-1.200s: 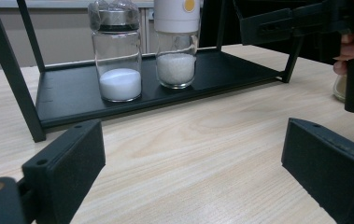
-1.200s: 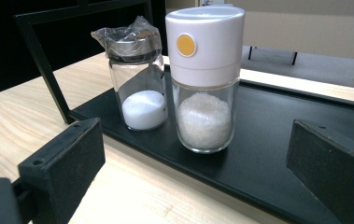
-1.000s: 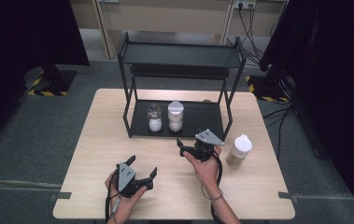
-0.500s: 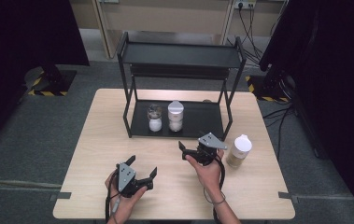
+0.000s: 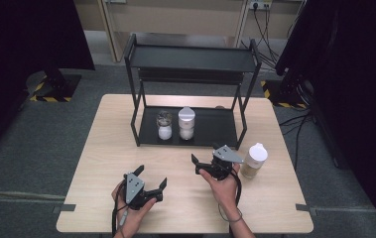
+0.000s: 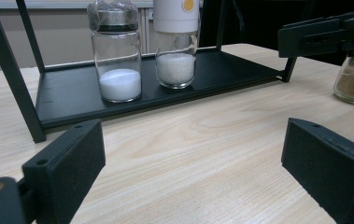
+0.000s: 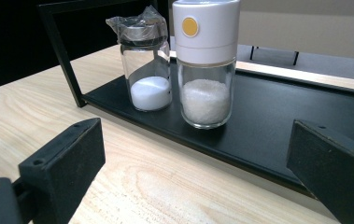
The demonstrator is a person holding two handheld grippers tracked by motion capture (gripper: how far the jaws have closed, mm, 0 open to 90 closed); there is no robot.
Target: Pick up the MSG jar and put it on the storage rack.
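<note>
Beside right hand-held gripper (image 5: 206, 166), apart: brown-filled jar (image 5: 254, 159).

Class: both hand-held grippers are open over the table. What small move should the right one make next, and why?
Probably swing the right hand-held gripper toward the brown-filled jar beside it: its jaws stand open and empty, that jar is on the table, and two jars already stand on the rack.

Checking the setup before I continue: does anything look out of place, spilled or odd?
Nothing spilled or tipped. Two oddities: the brown-filled jar stands alone on the table, off the rack, and the left jar on the rack has crinkled plastic wrap on its cap.
</note>
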